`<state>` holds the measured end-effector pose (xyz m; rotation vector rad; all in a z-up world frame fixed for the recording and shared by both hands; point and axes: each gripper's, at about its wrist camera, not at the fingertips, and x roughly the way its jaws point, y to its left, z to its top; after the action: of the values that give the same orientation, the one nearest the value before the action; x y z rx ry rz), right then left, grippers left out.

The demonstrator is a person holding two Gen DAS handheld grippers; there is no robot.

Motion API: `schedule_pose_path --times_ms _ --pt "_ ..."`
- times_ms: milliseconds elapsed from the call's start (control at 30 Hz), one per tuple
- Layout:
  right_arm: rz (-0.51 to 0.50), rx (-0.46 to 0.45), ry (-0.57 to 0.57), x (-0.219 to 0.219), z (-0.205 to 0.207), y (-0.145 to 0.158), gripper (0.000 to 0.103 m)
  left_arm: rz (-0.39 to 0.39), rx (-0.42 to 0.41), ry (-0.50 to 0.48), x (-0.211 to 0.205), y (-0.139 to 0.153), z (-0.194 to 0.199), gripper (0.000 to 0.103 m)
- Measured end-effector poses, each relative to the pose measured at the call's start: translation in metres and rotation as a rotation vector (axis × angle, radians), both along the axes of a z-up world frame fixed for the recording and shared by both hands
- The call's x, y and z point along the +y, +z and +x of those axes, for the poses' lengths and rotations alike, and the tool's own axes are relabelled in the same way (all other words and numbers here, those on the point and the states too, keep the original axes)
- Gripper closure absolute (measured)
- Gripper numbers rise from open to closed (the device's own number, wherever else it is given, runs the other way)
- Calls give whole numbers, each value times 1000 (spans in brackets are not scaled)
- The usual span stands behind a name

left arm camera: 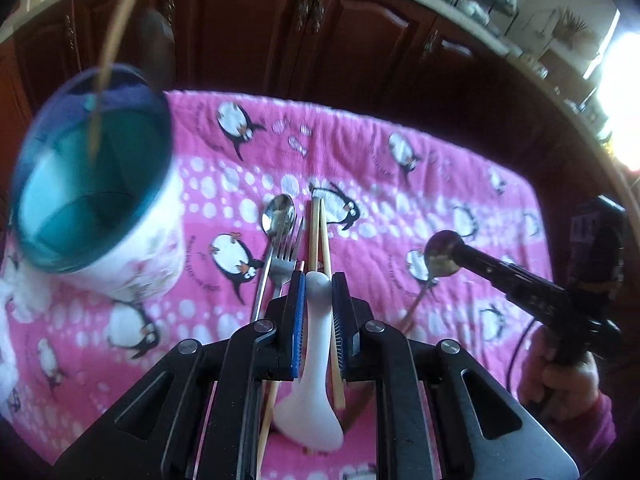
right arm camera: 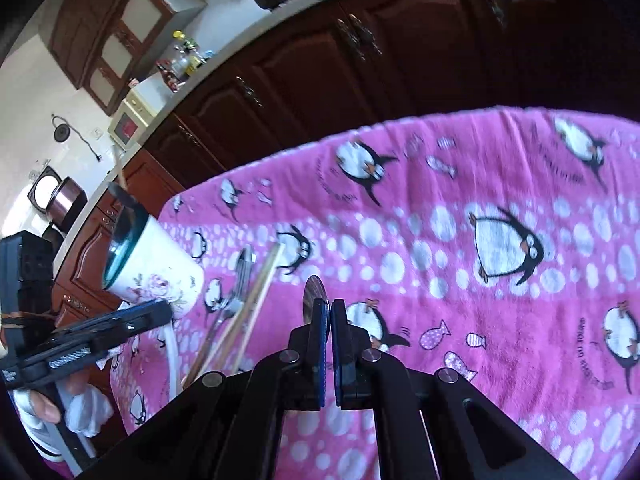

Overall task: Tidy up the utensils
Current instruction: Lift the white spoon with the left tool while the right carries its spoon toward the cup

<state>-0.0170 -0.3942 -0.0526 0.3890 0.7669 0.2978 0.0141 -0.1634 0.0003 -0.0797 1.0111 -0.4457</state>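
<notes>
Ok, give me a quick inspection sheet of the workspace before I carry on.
Surface: pink penguin-print blanket, rumpled at the edges.
Job's things: mug with teal inside, one stick standing in it; metal spoon, fork and chopsticks lying side by side; white ceramic spoon; wooden-handled spoon.
Clutter: nothing seen on the blanket.
Grippers: left gripper shut on the white ceramic spoon's handle; right gripper shut on the wooden-handled spoon.
Cables: one dark cable hanging from the right gripper.
Surroundings: dark wooden cabinets behind; countertop with jars and bottles.
</notes>
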Motion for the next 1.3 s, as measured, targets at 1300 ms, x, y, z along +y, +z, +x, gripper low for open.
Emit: schedule_pose_path --times_ms 1300 --pt "-132 -286 59 108 -27 157 101 -207 -266 137 148 166 -37 97"
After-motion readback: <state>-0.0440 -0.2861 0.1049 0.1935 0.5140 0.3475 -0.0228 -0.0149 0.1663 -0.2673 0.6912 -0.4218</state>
